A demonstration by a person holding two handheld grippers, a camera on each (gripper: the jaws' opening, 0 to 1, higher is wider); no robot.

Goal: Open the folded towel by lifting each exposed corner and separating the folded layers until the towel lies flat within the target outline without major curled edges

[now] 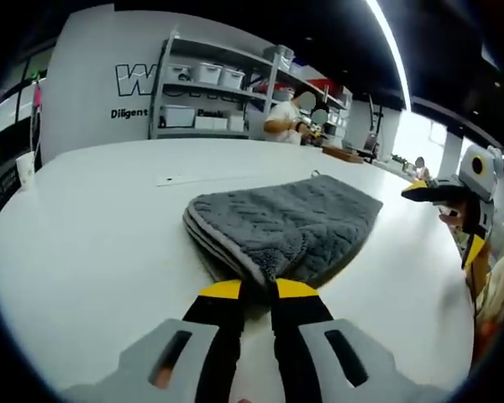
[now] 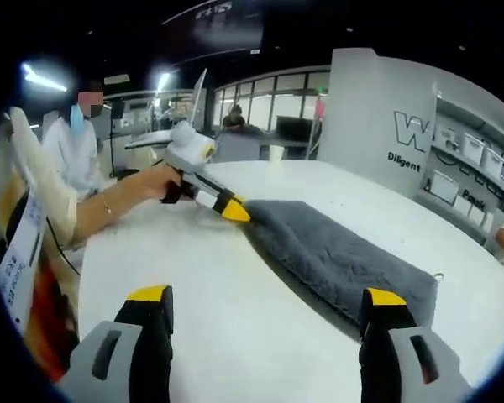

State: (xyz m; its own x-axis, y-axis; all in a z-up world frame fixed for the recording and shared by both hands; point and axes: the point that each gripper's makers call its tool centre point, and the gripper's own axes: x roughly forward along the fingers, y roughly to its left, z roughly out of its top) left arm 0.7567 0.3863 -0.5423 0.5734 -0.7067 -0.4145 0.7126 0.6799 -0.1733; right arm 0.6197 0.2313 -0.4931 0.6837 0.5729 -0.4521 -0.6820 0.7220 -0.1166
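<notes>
Towel: I see a grey towel [image 1: 290,227], still folded in several layers, with a woven zigzag pattern and a paler stitched edge; the stacked folds show along its near side and a small hanging loop [image 1: 316,175] sits at the far edge.
Where it lies: on the white bench [image 1: 92,218], near the middle; in the right gripper view the towel [image 2: 340,252] runs as a long band from the left gripper toward my right jaw.
Left gripper: my left gripper [image 1: 258,290] has its yellow-tipped jaws drawn narrow, pinched on the near corner of the towel; in the right gripper view I see the left gripper [image 2: 233,210], held by a hand [image 2: 155,183], touching the towel's end.
Right gripper: my right gripper [image 2: 267,295] is spread wide, holding nothing, one tip just beside the towel.
Bench: plain white, smooth, rounded edge.
Room: shelves [image 1: 210,92] with white bins against a white wall with dark lettering, people [image 1: 287,117] at the back, strip lights overhead.
</notes>
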